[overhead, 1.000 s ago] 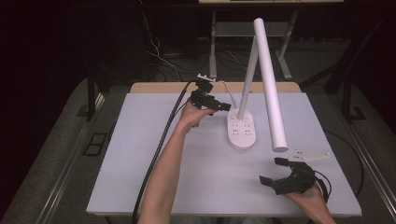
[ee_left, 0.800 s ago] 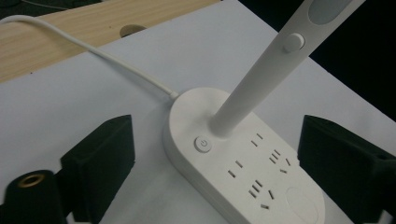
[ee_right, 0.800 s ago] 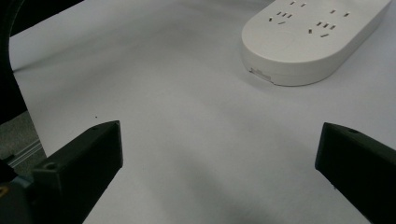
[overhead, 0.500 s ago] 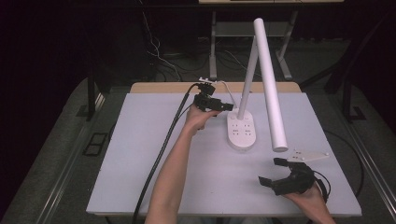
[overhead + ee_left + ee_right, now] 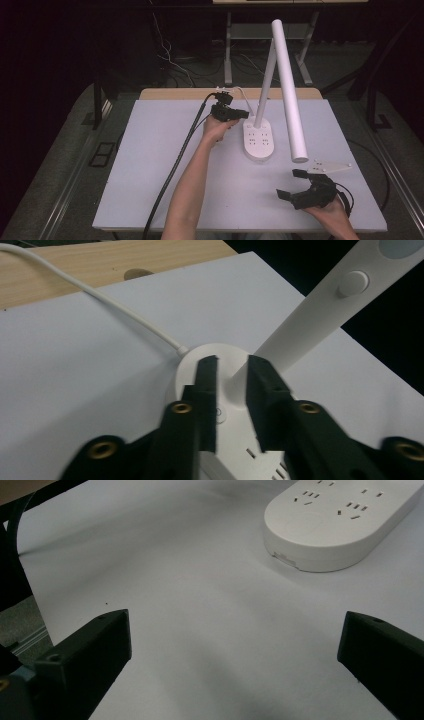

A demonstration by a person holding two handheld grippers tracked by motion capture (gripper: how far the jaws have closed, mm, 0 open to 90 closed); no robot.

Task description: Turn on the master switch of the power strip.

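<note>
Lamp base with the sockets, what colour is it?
White lamp base; clearest in the right gripper view.

**White desk lamp standing at rear centre of table**

The lamp (image 5: 277, 85) is white throughout. Its oval base (image 5: 259, 139) lies flat on the table, near the far edge, with socket slots set into its top face. A slim stem (image 5: 320, 305) rises from the rear of the base, tilted. The long tubular head (image 5: 289, 95) slopes down toward the near side. A white cord (image 5: 100, 295) enters the base's rear edge.
</note>
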